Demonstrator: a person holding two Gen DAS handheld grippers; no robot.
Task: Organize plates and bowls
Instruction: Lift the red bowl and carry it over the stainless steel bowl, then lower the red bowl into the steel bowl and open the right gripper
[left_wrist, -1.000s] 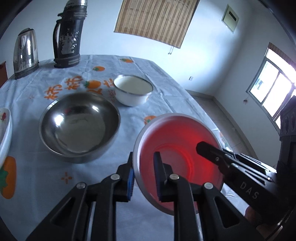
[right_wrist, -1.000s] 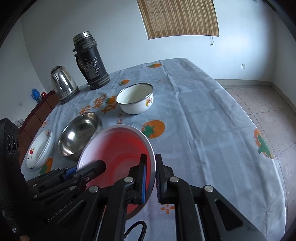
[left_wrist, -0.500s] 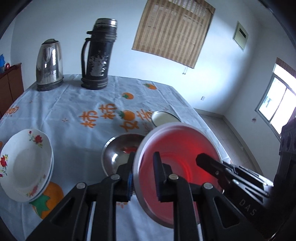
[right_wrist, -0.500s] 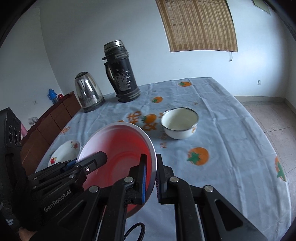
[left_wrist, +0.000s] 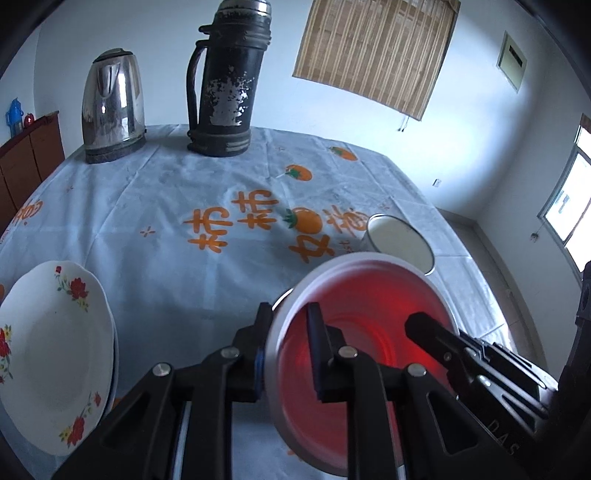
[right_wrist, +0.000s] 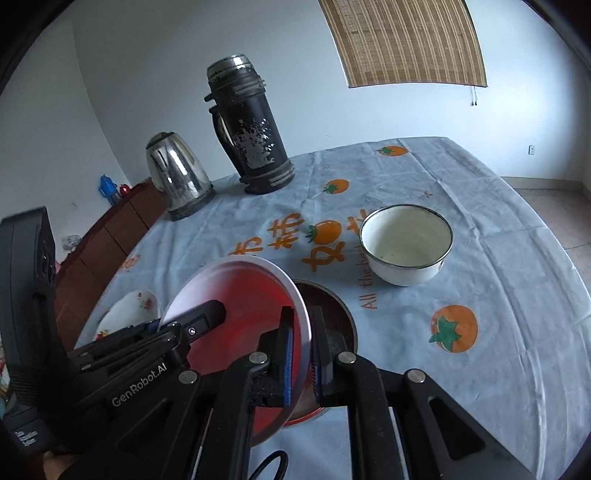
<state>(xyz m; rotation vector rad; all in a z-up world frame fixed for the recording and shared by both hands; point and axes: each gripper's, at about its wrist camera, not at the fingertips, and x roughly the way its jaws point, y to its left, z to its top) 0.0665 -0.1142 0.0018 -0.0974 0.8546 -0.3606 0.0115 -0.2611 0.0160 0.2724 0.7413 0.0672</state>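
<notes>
Red plate: a round red plate with a pale rim is held tilted above the table, gripped at opposite rim edges.
Left gripper: fingers are clamped on the plate's left rim.
Right gripper: fingers are clamped on its right rim.
Beneath: a stainless steel bowl is partly hidden under the plate.
Left side: stacked white floral plates rest on the pale blue persimmon-print tablecloth.
Far right: a white enamel bowl stands apart.

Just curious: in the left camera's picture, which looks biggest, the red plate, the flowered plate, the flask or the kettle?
1. Red plate, nearest the camera.
2. Flowered plate.
3. Flask.
4. Kettle.
</notes>
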